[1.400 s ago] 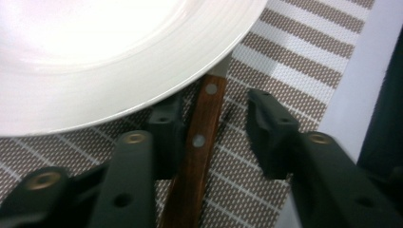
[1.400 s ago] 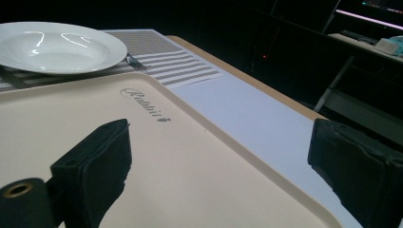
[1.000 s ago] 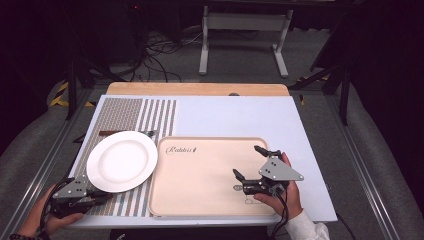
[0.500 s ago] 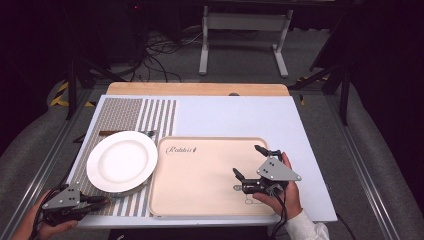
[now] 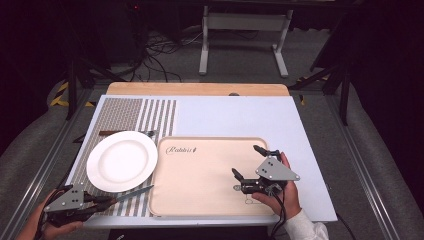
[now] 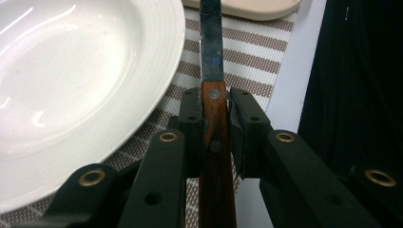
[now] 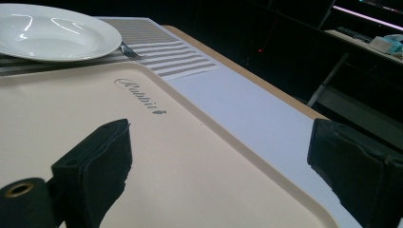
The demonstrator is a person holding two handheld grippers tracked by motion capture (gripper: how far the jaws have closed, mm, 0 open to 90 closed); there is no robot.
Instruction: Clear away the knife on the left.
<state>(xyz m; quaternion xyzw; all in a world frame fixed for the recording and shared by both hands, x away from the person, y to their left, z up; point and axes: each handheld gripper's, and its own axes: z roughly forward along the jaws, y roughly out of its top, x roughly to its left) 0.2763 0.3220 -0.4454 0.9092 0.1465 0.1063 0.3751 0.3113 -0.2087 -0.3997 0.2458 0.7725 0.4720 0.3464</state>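
Observation:
My left gripper [image 5: 102,199] is at the table's front left corner, shut on the wooden handle of a knife [image 5: 134,192]. In the left gripper view the pads pinch the knife's handle [image 6: 215,142] from both sides. Its blade [image 6: 211,42] runs past the white plate [image 6: 71,80] toward the beige tray [image 6: 247,7]. The plate [image 5: 122,160] sits on a striped placemat [image 5: 145,112], left of the tray [image 5: 200,170]. My right gripper [image 5: 246,161] hovers open over the tray's right part, and its jaws stand wide apart around nothing [image 7: 223,161].
A fork [image 5: 125,133] lies on the placemat behind the plate, and its tines [image 7: 129,51] peek out past the plate's rim [image 7: 52,31]. White table surface [image 5: 240,117] lies beyond the tray. The table's front edge is close to both hands.
My left gripper has drawn back a little toward the front left corner, with the knife still in it. The right gripper has stayed put.

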